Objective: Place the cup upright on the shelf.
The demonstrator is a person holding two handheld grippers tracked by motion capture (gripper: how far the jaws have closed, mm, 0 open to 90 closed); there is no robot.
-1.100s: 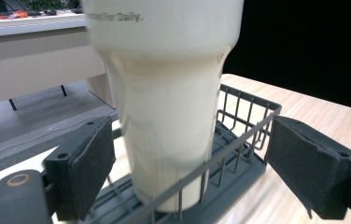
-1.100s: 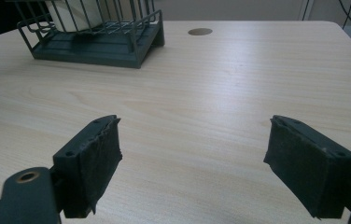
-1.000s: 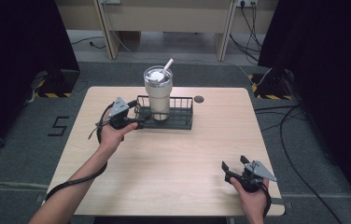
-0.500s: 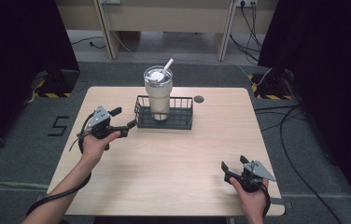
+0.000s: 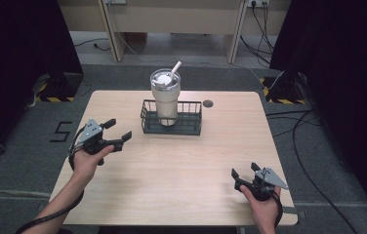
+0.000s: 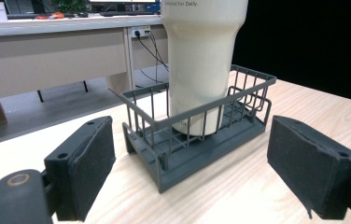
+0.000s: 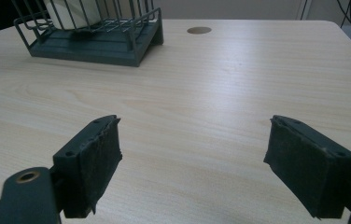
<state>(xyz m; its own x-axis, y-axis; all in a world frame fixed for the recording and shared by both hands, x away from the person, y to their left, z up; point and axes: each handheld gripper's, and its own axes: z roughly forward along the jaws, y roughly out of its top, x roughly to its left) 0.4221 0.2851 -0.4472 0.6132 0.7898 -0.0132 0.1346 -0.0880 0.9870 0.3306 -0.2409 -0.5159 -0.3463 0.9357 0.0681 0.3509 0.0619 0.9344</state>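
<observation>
The cream tumbler stands upright in the dark wire basket at the far middle of the table, so the placing step looks done. The left gripper hangs just left of the basket, jaws spread wide and empty; the right gripper rests near the front right corner, likewise wide open and holding nothing. Any next move probably calls only for clearing the left gripper without nudging the basket, though the tumbler's seating is partly hidden by the wires.

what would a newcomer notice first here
A tall cream tumbler with a lid and straw stands upright in a dark wire basket at the table's far middle. The left gripper hangs open near the basket's left end; the right gripper waits open at the near right corner.
</observation>
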